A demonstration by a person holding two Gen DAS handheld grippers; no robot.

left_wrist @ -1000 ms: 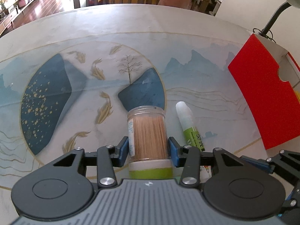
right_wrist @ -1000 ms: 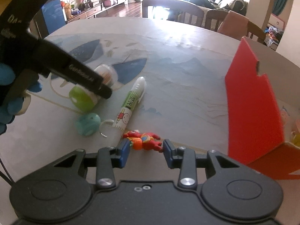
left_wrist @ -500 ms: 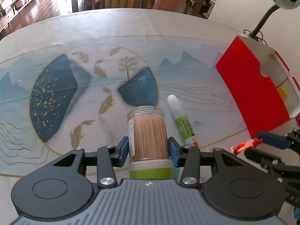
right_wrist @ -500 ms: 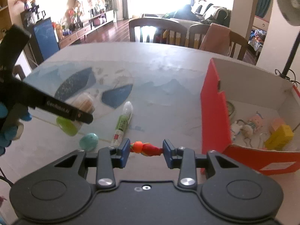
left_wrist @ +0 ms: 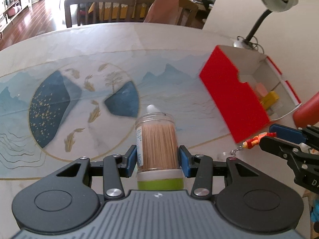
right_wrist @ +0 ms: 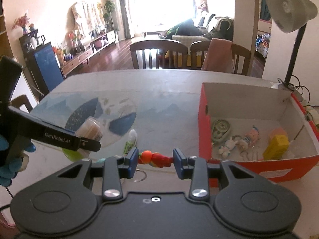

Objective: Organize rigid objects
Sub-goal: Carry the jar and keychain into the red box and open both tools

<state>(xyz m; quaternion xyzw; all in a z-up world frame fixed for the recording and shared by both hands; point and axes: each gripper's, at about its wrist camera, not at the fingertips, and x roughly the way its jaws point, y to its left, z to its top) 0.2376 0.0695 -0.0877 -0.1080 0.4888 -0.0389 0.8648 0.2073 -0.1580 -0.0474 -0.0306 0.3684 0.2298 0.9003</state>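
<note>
So I've got both hands loaded right now. Nearest to me, the left gripper (left_wrist: 157, 160) is clamped on the toothpick jar (left_wrist: 156, 145), green lid toward the camera, clear end pointing away, held up off the table (left_wrist: 59, 45). The right gripper (right_wrist: 155, 160) is pinching a little red-and-orange figure keychain (right_wrist: 154, 158) crosswise between its pads, with the key ring (right_wrist: 140, 176) dangling under it.

My read is that this is the carry step: both items are picked and in the air, and the red box (right_wrist: 203, 119) sits over on the right, just past the right gripper. Next move, I reckon, is swinging the right one over the box's near wall and letting the figure go once it's above the open inside, then bringing the jar across the same way. The jar has farther to go, and I'd want the two grippers not to crowd each other at the box.

Counts: one jar, one figure in hand. On the table just past the grippers there's one glue stick (right_wrist: 130, 141) lying flat. Inside the box I count one greenish round thing (right_wrist: 220, 129), about three small doll-type charms (right_wrist: 239, 141), hard to separate, and one yellow block (right_wrist: 276, 146). One desk lamp (right_wrist: 289, 10) stands behind the box.
</note>
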